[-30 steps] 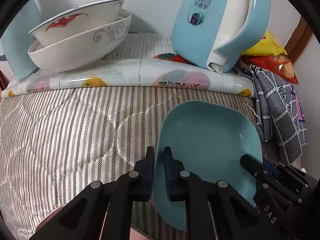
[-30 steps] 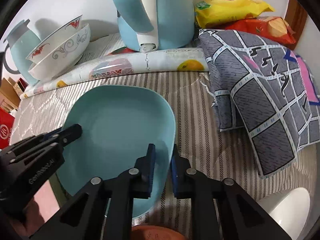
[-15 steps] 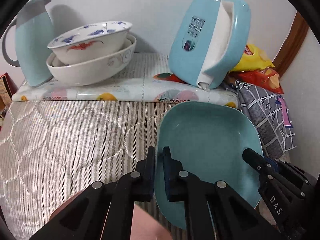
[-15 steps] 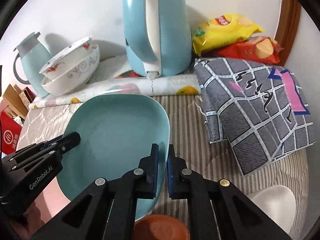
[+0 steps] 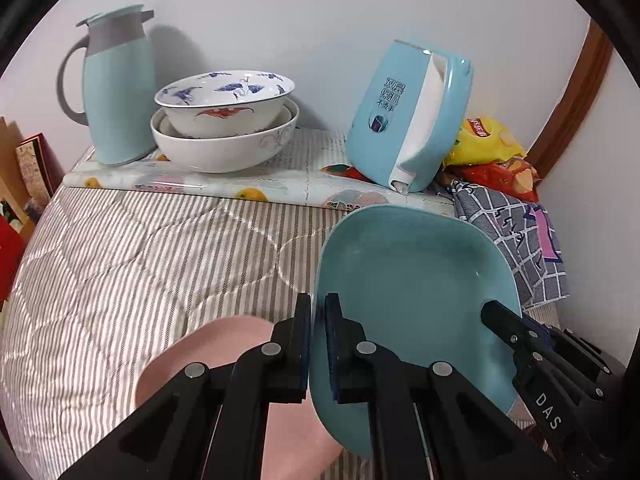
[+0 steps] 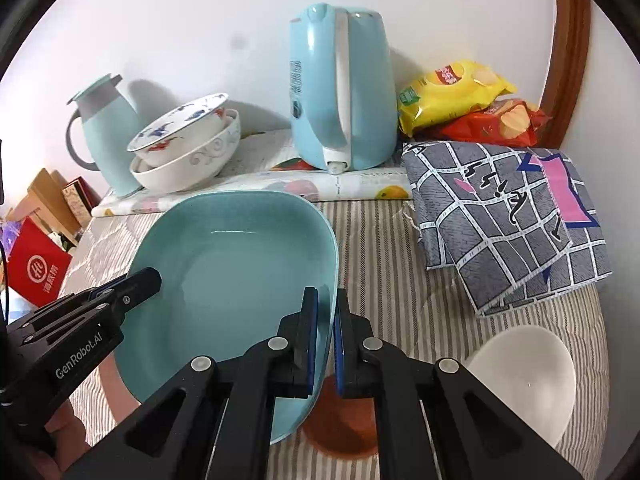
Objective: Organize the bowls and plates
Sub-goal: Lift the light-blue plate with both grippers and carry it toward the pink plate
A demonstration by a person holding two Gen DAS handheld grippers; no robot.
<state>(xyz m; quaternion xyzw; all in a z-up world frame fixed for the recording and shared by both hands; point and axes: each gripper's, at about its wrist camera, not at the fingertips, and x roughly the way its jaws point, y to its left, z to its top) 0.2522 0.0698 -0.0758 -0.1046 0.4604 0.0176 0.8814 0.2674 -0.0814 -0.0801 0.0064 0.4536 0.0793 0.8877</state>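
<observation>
A teal square plate (image 5: 416, 292) is held in the air between both grippers. My left gripper (image 5: 318, 312) is shut on its left rim, and my right gripper (image 6: 326, 304) is shut on its right rim (image 6: 240, 280). Below it lie a pink plate (image 5: 224, 356), an orange-brown dish (image 6: 340, 428) and a white bowl (image 6: 524, 372) on the striped quilt. Two stacked white bowls (image 5: 226, 124), the upper with blue and red patterns, stand at the back; they also show in the right wrist view (image 6: 188, 148).
A light-blue kettle (image 6: 340, 92) and a teal thermos jug (image 5: 116, 88) stand on a fruit-print mat (image 5: 240, 184) by the wall. A grey checked cloth (image 6: 508, 216) and snack bags (image 6: 452, 92) lie at right. Red boxes (image 6: 36, 268) sit at left.
Both grippers have risen and pulled back with the teal plate. The pink plate, orange-brown dish and white bowl beneath have come into view.
</observation>
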